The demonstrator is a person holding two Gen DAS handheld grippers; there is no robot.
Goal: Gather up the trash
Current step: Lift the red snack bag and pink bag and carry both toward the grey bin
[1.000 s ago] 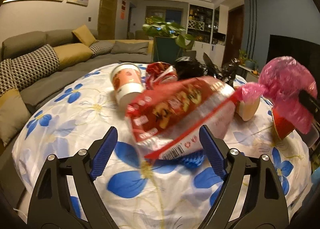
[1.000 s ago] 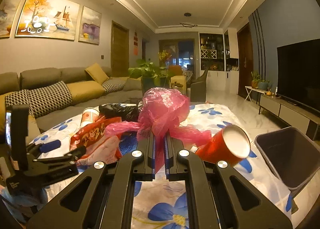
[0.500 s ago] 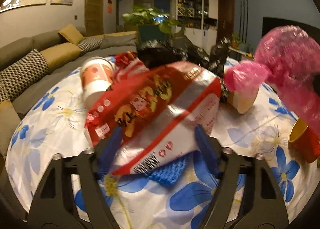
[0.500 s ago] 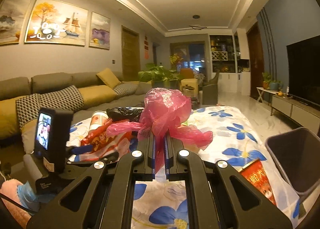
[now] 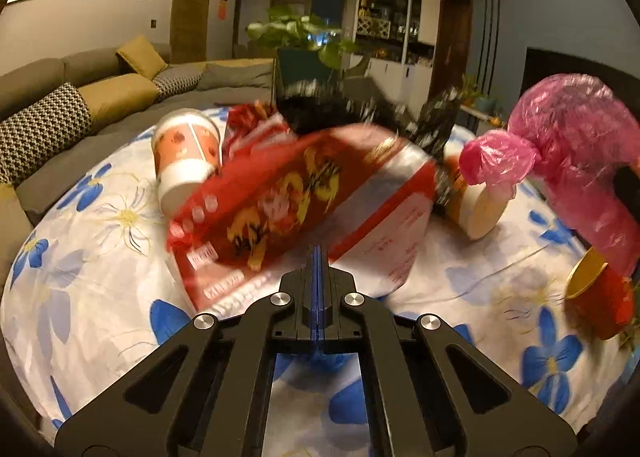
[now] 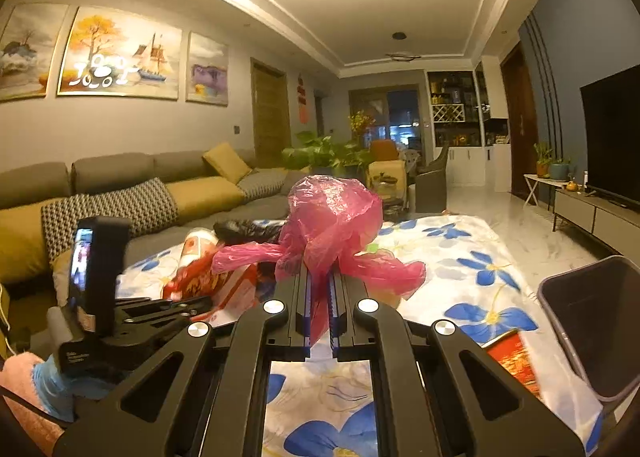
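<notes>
Floral cloth (image 5: 100, 257) covers the table. Left wrist view: my left gripper (image 5: 317, 269) is clenched on the lower edge of the red snack wrapper (image 5: 296, 209), which rises over a paper cup (image 5: 186, 159) and black bag (image 5: 332, 113); the wrapper looks light, crinkly and slippery, so an edge pinch suits it.

Right wrist view: my right gripper (image 6: 319, 297) pinches the neck of the pink plastic bag (image 6: 334, 217), soft and light, above the cloth; the bin (image 6: 592, 321) stands beside the table.
</notes>
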